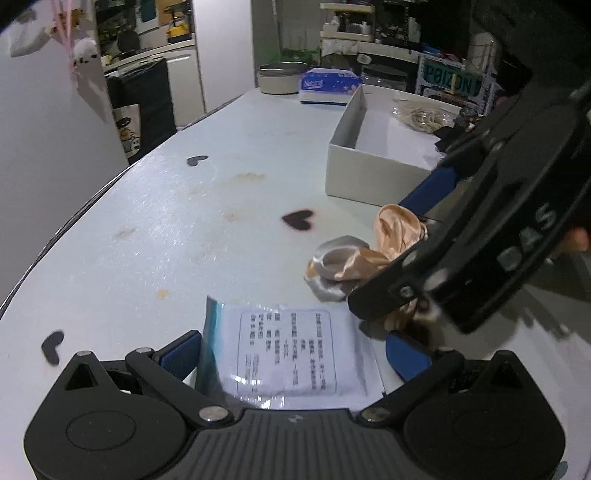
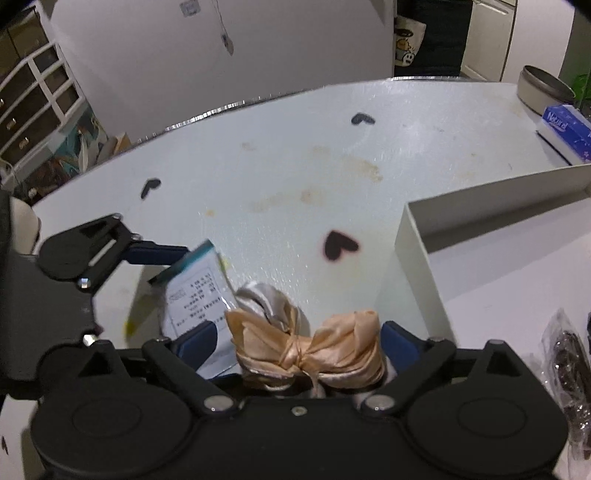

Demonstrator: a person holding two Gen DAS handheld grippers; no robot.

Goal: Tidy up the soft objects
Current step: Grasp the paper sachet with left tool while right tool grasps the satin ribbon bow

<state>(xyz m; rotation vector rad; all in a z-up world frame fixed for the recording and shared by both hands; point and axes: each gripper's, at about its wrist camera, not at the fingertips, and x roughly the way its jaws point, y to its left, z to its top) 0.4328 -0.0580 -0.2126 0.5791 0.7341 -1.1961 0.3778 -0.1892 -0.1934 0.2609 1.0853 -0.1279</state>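
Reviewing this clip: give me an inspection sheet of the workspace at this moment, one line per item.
Surface: white table, stained, black heart marks.
Job's things: satin scrunchie bundle between the right hand-held gripper fingers; plastic packet between the left hand-held gripper fingers; open white box.
Clutter: tissue box, round tin, dark wrapped item.
Grippers: right shut on the bundle; left grip unclear.
Cables: nothing seen.
Surroundings: cluttered shelves, drawers.

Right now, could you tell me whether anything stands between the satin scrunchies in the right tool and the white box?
Nothing visible does. The satin scrunchies sit between the right tool's fingers, and only bare table separates them from the open white box. The packet lies on the opposite side.
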